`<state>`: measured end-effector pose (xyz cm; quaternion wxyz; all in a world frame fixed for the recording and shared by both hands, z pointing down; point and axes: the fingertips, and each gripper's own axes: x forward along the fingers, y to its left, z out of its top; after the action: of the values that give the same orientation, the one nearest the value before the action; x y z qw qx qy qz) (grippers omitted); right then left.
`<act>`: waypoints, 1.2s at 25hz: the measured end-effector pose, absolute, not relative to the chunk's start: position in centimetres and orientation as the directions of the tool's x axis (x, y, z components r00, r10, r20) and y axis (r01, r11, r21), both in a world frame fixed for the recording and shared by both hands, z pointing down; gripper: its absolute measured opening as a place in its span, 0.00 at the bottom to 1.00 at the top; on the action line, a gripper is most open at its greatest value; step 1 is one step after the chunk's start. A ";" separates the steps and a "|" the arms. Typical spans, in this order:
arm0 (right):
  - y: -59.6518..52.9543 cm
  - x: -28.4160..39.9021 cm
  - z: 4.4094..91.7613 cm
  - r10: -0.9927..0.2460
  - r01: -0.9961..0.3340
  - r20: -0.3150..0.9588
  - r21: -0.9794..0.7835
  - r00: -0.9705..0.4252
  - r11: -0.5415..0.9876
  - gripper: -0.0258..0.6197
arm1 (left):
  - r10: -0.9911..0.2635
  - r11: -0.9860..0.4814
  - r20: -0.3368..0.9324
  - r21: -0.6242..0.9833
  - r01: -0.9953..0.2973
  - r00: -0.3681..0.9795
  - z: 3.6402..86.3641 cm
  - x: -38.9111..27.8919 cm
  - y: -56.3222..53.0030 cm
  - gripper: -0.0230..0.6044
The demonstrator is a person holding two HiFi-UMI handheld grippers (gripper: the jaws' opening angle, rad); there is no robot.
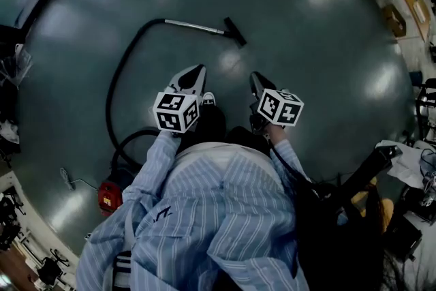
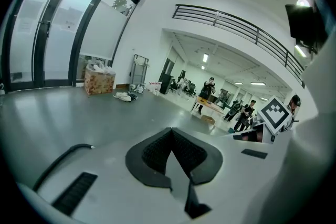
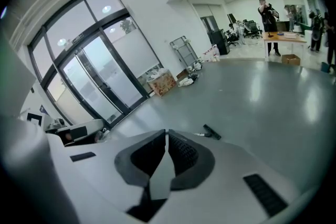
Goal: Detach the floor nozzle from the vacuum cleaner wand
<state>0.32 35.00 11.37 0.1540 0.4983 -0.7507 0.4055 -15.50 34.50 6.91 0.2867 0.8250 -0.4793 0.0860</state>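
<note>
Floor [image 1: 306,44] grey, glossy, glass doors [image 3: 100,71] beyond; left gripper [image 2: 171,132] and right gripper [image 3: 166,135] closed, empty.

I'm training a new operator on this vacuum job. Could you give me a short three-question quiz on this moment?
1. True or false: the floor nozzle is already off the wand.
2. The left gripper and right gripper are: A) both shut and empty; B) both wide open; C) both shut on the wand.
3. Fill in: the red vacuum body lies on the floor at the person's ____ side.

Key: 1 false, the nozzle sits on the wand's end; 2 A; 3 left.
</note>
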 end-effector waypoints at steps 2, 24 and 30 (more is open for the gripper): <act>33.9 -0.3 11.6 -0.628 -0.881 0.645 -0.447 -0.436 0.153 0.08 | -0.734 -0.383 0.421 0.391 -0.837 0.533 7.3 -16.8 33.1 0.05; 23.6 1.4 14.6 -0.520 -0.835 0.671 -0.521 -0.528 0.176 0.08 | -0.696 -0.300 0.500 0.450 -0.841 0.516 11.7 -16.8 21.6 0.05; 17.5 4.1 14.6 -0.491 -0.805 0.652 -0.555 -0.578 0.211 0.08 | -0.698 -0.259 0.526 0.448 -0.856 0.486 10.8 -14.7 16.7 0.05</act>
<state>4.13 17.53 14.62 0.1702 0.4267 -0.7594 0.4608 -14.75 16.66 10.77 0.3549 0.7855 -0.4946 0.1112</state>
